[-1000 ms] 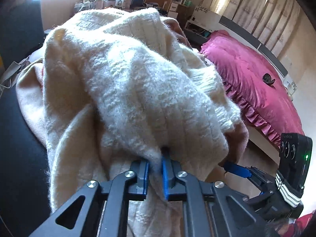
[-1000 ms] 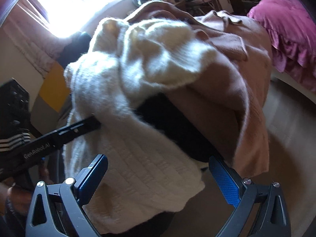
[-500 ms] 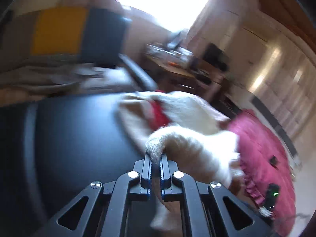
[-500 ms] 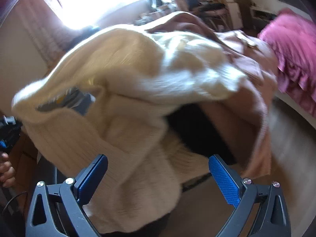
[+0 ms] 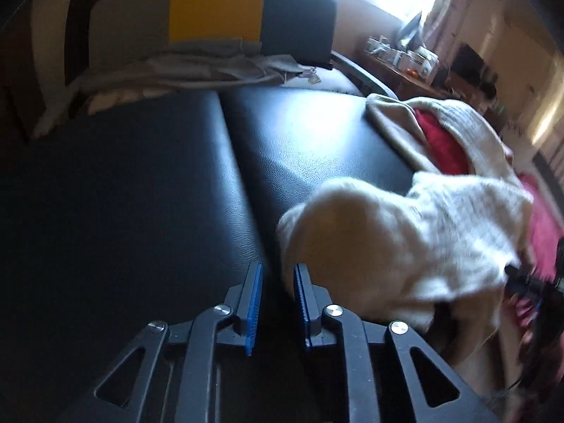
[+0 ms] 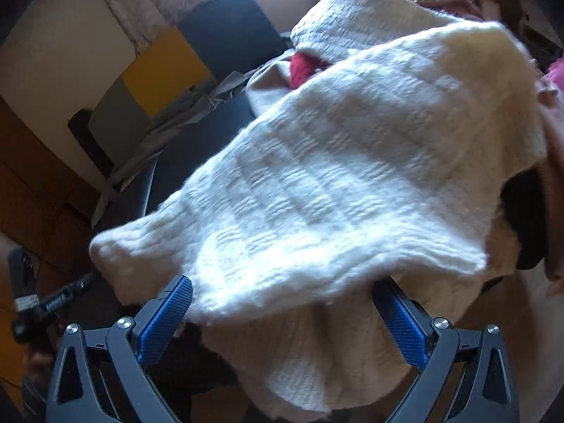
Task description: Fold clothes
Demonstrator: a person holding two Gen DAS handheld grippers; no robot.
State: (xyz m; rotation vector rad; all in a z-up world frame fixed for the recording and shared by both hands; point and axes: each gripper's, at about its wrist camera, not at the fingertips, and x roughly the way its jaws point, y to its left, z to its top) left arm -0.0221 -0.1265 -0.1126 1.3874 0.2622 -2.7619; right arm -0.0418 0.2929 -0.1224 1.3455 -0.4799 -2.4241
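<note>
On the right side of the black padded bench point(image 5: 148, 190), a fluffy cream sweater point(image 5: 405, 243) lies in a soft heap. Part of it hangs over the bench's right edge. Its long way runs from the middle seam of the bench out toward that right edge, seen from the left wrist camera. One rounded end points at the seam, close to the left gripper point(image 5: 277, 303). In the right wrist view the same sweater point(image 6: 352, 176) stretches from low on the left up to the far right, and its bottom edge droops down in front of the right gripper point(image 6: 282, 317).

The sweater is thick and fuzzy, with knitted ridges in rows. It looks blurry in both views. Sunlight makes one patch glow pale yellow.

The left gripper has a small gap between its two blue pads point(image 5: 253, 303), and nothing is in the gap. The sweater's rounded end sits just beside the right-hand pad; I cannot tell if it touches. The right gripper is spread wide. Its two blue pads point(image 6: 165, 320) stand far apart, and the sweater hangs between them without being pinched.

There is one cream sweater. Behind it, on the far right part of the bench, lies one beige cloth point(image 5: 394, 130) with one red cloth point(image 5: 440, 141) tucked inside it. At the far end of the bench is a pile of grey fabric point(image 5: 197, 67), in front of a cushion point(image 5: 215, 7) with grey, yellow and dark blue blocks.
</note>
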